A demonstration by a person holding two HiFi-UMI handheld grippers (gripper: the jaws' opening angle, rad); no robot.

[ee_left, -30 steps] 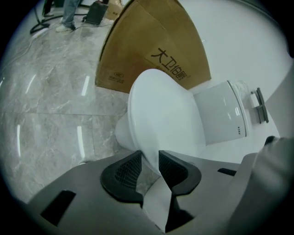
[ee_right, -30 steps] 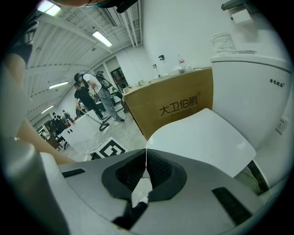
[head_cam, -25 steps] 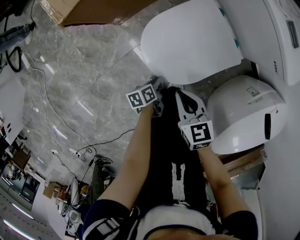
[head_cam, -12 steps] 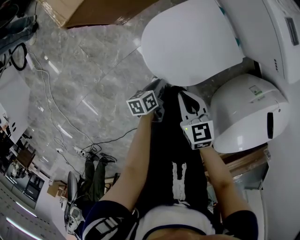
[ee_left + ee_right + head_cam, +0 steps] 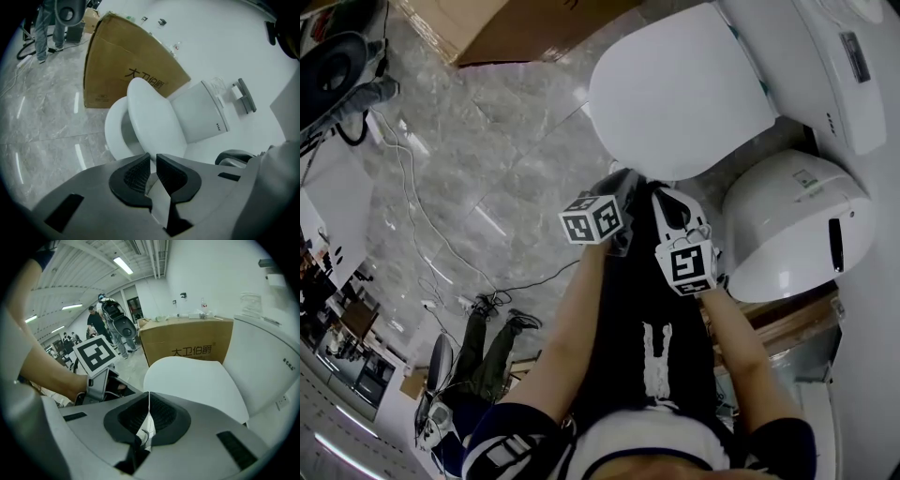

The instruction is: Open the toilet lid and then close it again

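Note:
The white toilet lid [image 5: 684, 94] is tilted up off the seat ring [image 5: 115, 131], which shows beneath it in the left gripper view. My left gripper [image 5: 153, 161] is at the lid's front edge. Its jaws have just been closing, and the lid's rim sits in the narrow gap between the ribbed pads [image 5: 138, 171]. In the head view the left gripper [image 5: 622, 186] reaches the lid's near edge. My right gripper [image 5: 149, 401] hangs just in front of the lid [image 5: 197, 383], pads together with nothing between them. It is beside the left one [image 5: 666, 199].
A brown cardboard box [image 5: 516, 28] stands on the marble floor beyond the toilet. The cistern [image 5: 834, 66] is behind the lid, with a white domed bin [image 5: 792, 230] to its right. Cables [image 5: 412, 234] trail across the floor at left. People stand far off [image 5: 101, 319].
The left gripper has risen at the lid's front edge and the lid has tipped up with it. The right gripper has lifted slightly and rolled.

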